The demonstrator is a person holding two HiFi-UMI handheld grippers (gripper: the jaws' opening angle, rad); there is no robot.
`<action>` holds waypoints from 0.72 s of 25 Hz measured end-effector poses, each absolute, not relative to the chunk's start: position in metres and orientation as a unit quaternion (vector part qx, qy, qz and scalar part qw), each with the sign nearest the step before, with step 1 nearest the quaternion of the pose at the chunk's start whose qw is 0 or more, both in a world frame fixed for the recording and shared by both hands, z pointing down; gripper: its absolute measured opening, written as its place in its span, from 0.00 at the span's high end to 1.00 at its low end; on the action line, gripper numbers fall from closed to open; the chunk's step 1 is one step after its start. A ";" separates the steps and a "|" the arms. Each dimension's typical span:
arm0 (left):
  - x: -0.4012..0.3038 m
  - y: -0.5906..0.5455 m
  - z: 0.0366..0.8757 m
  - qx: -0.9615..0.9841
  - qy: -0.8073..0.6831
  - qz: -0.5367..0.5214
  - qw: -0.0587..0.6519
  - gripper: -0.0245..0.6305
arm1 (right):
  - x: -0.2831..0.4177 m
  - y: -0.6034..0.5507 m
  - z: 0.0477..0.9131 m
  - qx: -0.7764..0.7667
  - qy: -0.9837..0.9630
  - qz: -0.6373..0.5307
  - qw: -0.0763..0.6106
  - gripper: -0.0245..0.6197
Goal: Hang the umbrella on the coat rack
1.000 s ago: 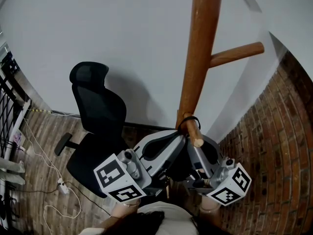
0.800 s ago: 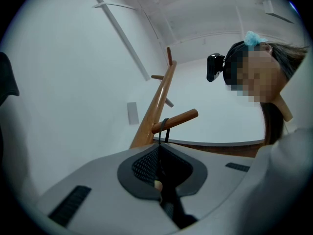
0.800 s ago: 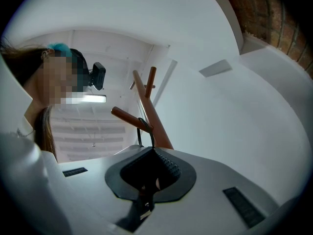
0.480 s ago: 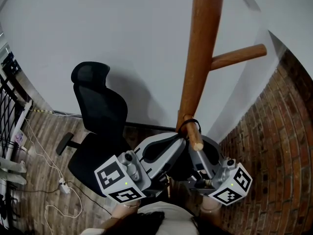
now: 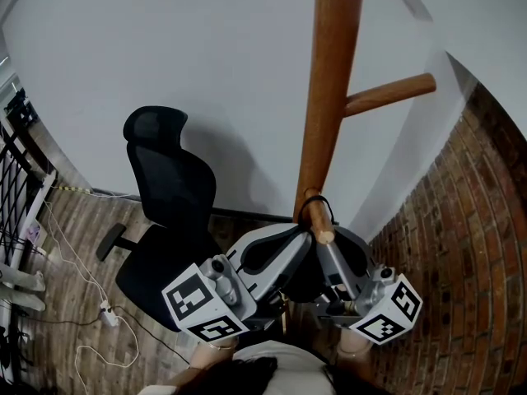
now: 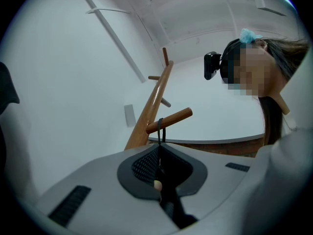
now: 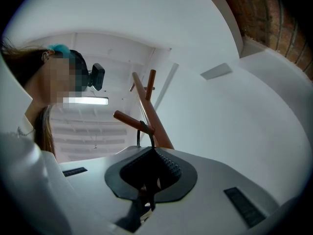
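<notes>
The wooden coat rack pole rises in front of me, with an upper peg and a lower peg. The umbrella's black strap loop lies over the lower peg. Its dark body hangs below, between the two grippers. My left gripper and right gripper meet just under the peg, both shut on the umbrella. In the left gripper view the strap runs from the jaws up over the peg. The right gripper view shows the same strap over the peg.
A black office chair stands to the left of the rack, close to the left gripper. A power strip with white cables lies on the brick-patterned floor. A white wall runs behind the rack, and a black frame stands at the far left.
The strap loop stays over the lower peg and both grippers keep their hold. Only a slight shift of the view and the grippers shows.
</notes>
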State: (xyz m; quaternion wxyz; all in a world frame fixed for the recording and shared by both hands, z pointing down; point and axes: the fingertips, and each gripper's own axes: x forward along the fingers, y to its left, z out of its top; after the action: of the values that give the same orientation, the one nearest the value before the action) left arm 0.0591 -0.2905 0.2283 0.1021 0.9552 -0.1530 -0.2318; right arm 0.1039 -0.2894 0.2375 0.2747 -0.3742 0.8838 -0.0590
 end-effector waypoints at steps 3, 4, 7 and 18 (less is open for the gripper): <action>0.058 -0.288 0.227 0.953 -0.159 -0.237 0.098 0.95 | 0.105 -0.286 0.236 -0.369 0.884 -0.058 0.281 0.90; 0.057 -0.287 0.227 0.952 -0.162 -0.239 0.097 0.94 | 0.105 -0.285 0.236 -0.369 0.884 -0.056 0.282 0.90; 0.055 -0.286 0.227 0.950 -0.174 -0.240 0.094 0.94 | 0.104 -0.282 0.237 -0.368 0.887 -0.052 0.275 0.90; 0.038 -0.279 0.226 0.938 -0.229 -0.247 0.083 0.94 | 0.107 -0.268 0.240 -0.371 0.888 -0.060 0.264 0.90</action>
State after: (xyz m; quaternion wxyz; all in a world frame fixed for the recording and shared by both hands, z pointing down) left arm 0.0383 -0.2788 0.2258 0.0827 0.9381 -0.2288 -0.2465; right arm 0.1067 -0.2682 0.2403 0.2636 -0.3709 0.8885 -0.0599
